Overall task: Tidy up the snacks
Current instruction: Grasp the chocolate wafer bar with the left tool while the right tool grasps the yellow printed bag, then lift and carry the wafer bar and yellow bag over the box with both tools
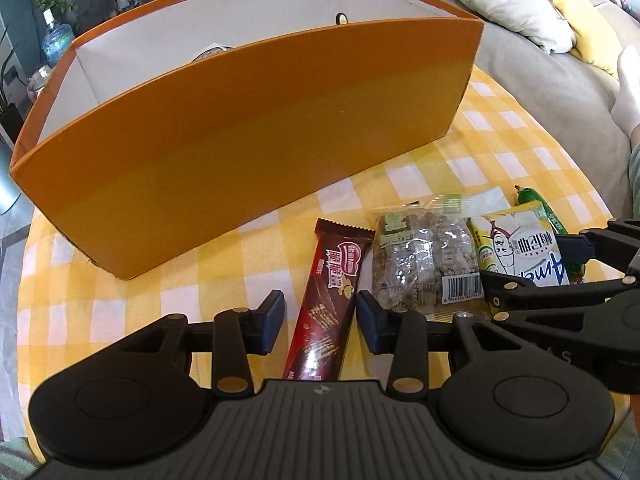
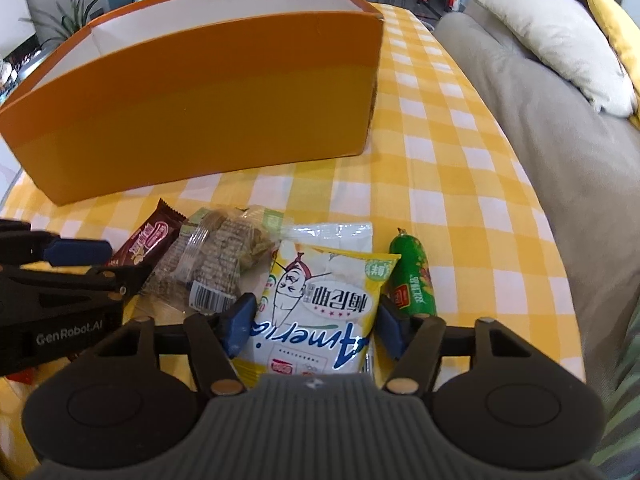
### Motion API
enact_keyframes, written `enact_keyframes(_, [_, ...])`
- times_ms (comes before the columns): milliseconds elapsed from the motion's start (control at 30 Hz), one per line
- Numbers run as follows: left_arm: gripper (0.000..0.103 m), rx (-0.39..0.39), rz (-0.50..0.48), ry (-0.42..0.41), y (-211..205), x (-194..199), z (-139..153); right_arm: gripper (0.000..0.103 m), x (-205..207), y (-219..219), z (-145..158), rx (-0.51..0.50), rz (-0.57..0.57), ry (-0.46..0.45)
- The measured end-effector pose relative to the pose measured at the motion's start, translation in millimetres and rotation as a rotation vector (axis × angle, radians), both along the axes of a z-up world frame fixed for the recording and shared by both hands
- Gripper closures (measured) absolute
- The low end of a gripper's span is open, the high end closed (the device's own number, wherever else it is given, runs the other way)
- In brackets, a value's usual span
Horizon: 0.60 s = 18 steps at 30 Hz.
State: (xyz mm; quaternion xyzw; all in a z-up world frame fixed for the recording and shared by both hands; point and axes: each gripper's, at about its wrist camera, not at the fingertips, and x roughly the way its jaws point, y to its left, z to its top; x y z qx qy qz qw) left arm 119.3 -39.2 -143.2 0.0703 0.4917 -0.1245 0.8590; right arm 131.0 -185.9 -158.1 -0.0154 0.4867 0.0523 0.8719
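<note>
An orange box [image 1: 248,136] with a white inside stands at the back of the table, also in the right wrist view [image 2: 200,100]. In front lie a brown chocolate bar [image 1: 326,304], a clear bag of brown snacks [image 1: 424,260], a yellow-white packet [image 2: 316,308] and a green sausage [image 2: 412,276]. My left gripper [image 1: 320,322] is open, its pads either side of the chocolate bar. My right gripper [image 2: 314,326] is open, its pads either side of the yellow-white packet. Something round shows inside the box [image 1: 212,50], mostly hidden.
The table wears a yellow-and-white checked cloth [image 2: 440,152]. A beige sofa [image 2: 560,128] with pillows runs along the right. A gloved hand [image 1: 628,88] shows at the right edge. Plants and a water bottle [image 1: 56,38] stand at the back left.
</note>
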Motion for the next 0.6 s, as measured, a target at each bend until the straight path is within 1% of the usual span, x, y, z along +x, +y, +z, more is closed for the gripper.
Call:
enact_keyframes(67, [0.064, -0.006, -0.006, -0.004, -1.0, -1.0, 0.4, 0.048, -2.1, 1.9, 0.3, -0.01, 0.009, -0.006])
enact_keyframes(133, [0.072, -0.008, -0.014, -0.007, -2.2, -2.0, 0.7, 0.049, -2.9, 2.5, 0.5, -0.018, 0.011, -0.009])
enact_keyframes(233, [0.077, -0.003, -0.017, -0.012, -4.8, -2.8, 1.2, 0.05, -4.0, 2.1, 0.7, -0.018, 0.016, -0.012])
enact_keyframes(300, [0.078, -0.006, -0.013, -0.011, -4.0, -3.5, 1.7, 0.051, -4.1, 0.8, 1.3, -0.011, 0.021, -0.013])
enact_keyframes(400, [0.078, -0.031, 0.007, 0.006, 0.9, -5.2, 4.6, 0.052, -4.9, -6.2, 5.2, 0.033, 0.006, 0.0])
enact_keyframes(500, [0.078, -0.043, 0.01, 0.002, 5.4, -10.2, 12.3, 0.052, -7.4, -11.6, 10.2, 0.048, 0.009, 0.0])
enact_keyframes(600, [0.078, -0.085, 0.031, 0.022, 11.2, -12.6, 21.6, 0.052, -12.0, -18.5, 18.2, 0.083, 0.018, 0.01])
